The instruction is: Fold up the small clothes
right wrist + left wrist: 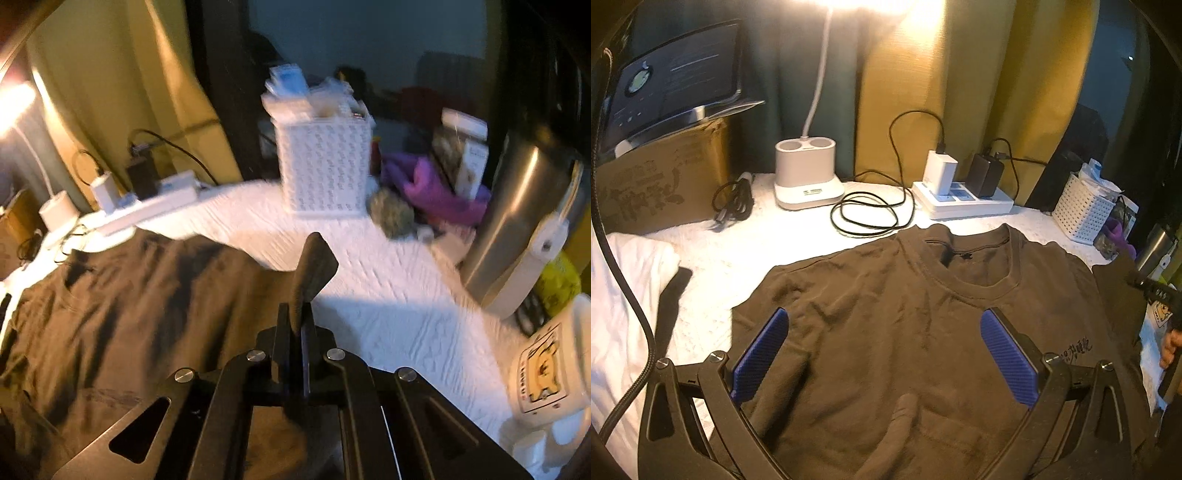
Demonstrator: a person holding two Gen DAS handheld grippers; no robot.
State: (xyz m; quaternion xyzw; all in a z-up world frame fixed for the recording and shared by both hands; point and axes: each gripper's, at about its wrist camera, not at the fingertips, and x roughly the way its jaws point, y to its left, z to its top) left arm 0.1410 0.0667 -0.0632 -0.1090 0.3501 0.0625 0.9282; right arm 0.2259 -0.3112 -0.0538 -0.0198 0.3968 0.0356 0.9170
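A dark brown T-shirt [905,332] lies flat on the white table cover, collar at the far side. My left gripper [882,332] is open, its blue pads [761,354] spread wide just above the shirt's chest. In the right wrist view my right gripper [301,325] is shut on a fold of the shirt's sleeve [314,266], which sticks up between the fingers, lifted off the table at the shirt's [129,314] right side. The right wrist view is blurred by motion.
A white lamp base [807,177], coiled black cable [868,218] and power strip with chargers [960,199] stand behind the shirt. A cardboard box [661,181] and white cloth [624,302] are left. A white basket [325,166], steel flask [517,221] and white mug [546,369] are right.
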